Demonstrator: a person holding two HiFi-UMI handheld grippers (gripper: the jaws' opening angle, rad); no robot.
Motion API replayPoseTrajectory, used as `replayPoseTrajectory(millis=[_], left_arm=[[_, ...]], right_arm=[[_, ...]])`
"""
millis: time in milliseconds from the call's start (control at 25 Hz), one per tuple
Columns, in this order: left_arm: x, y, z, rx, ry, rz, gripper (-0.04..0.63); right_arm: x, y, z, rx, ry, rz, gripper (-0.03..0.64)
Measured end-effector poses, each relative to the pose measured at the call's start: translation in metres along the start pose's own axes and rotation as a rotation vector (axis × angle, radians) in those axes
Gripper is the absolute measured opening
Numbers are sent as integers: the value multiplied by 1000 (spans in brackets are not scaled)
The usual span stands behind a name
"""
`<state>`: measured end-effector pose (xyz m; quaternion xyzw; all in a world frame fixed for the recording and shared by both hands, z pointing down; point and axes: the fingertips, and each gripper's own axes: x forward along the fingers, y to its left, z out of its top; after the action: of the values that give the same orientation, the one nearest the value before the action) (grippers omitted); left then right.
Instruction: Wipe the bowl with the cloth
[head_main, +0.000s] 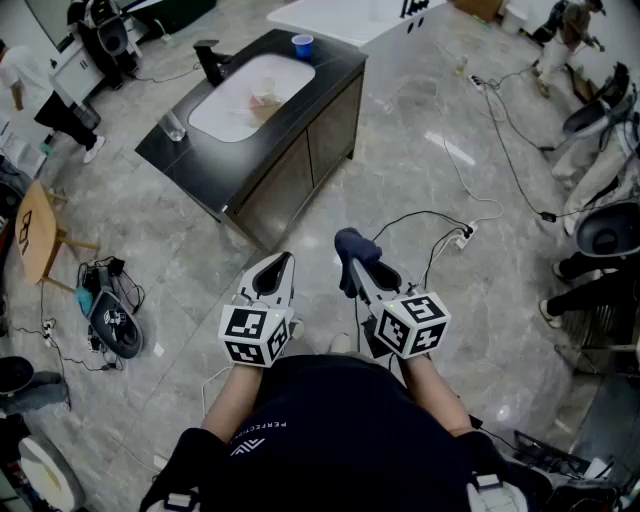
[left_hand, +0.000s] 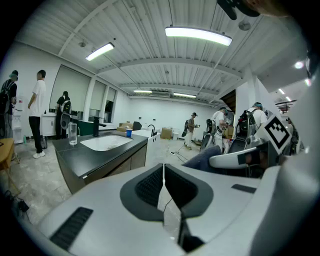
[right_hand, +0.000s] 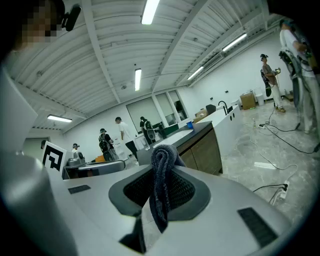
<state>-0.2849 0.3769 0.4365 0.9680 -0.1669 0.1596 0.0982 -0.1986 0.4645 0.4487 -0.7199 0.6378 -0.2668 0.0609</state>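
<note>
Gripping, right: the right gripper (head_main: 352, 266) has its jaws clenched on the dark blue cloth (right_hand: 161, 172). The fabric is bunched between the pads, a rolled fold stands above the jaw tips and a short tail hangs below them.
Grip, left: the left gripper (left_hand: 163, 186) has its jaws pressed together, the pads meeting along one seam with nothing between them.
Arms: both forearms reach forward from the torso with elbows bent. The two grippers are held side by side in front of the dark shirt, near each other but apart.
Tilt: each gripper points ahead and slightly downward, toward the counter (head_main: 335, 72).
Marker cubes: the left cube (head_main: 255, 335) and the right cube (head_main: 412, 323) sit at the rear of the grippers, just in front of the wrists.
Stance: the person stands on the grey stone floor (head_main: 400, 170), well apart from the counter.
Sink: the white sink (head_main: 222, 118) is set into the black counter top, with a black tap (head_main: 210, 62) at its far-left edge.
Bowl: a small brownish thing (head_main: 265, 101) lies in the sink, but it is too small to tell whether it is the bowl.
Counter top: a blue cup (head_main: 302, 45) stands at the far end and a clear glass (head_main: 173, 127) near the left corner.
</note>
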Motion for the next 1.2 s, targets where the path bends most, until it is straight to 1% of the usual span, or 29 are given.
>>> replayPoseTrajectory(millis=[160,280,440,680,960,1120,1200], left_arm=[[-6,-11,3,-6,-8,11,15],[-8,-9,7,-21,-27,21,15],[-11,-5,0,-47,-11,33,15],[-2,-12,-2,-45,5,4,15],[19,-4,3,-61,9,-18,16],[37,6,1,-55,49,-15,15],[45,11,3,-60,51,-26,16]], right_arm=[[-10,-5,-2,-4,6,6,81],[-8,-9,-3,0,6,8,81],[-10,-7,-8,0,7,12,81],[-9,-12,-2,45,-22,22,81],[3,-24,8,46,-20,10,81],[19,-32,13,41,-8,4,81],[29,-34,16,39,2,3,81]])
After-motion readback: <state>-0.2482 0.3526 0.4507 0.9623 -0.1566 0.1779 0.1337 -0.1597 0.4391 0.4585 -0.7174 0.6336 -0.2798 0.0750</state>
